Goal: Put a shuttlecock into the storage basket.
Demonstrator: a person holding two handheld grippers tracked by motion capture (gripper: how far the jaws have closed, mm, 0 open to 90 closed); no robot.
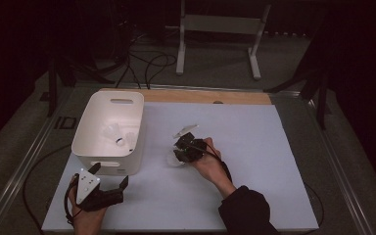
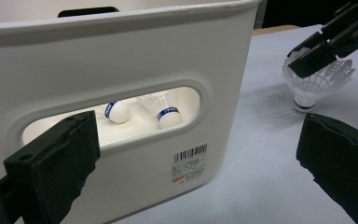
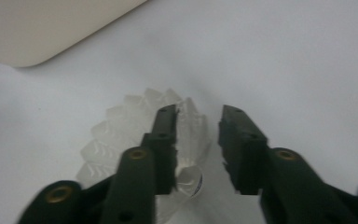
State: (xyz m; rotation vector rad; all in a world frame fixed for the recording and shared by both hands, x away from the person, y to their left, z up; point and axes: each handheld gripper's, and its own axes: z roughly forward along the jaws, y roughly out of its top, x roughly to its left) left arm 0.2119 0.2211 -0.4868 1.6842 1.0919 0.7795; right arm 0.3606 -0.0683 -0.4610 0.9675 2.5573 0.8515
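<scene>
While my left gripper (image 1: 108,176) rests spread near the bin (image 1: 89,128), my right gripper (image 1: 180,147) angles down, jaws part-closed around 1 shuttlecock (image 3: 135,135), not visibly pinching.

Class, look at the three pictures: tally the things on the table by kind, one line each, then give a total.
Shuttlecocks: 3, two in the tub and one on the sheet
White tub: 1
Grippers: 2, left gripper and right gripper
Total: 6
</scene>
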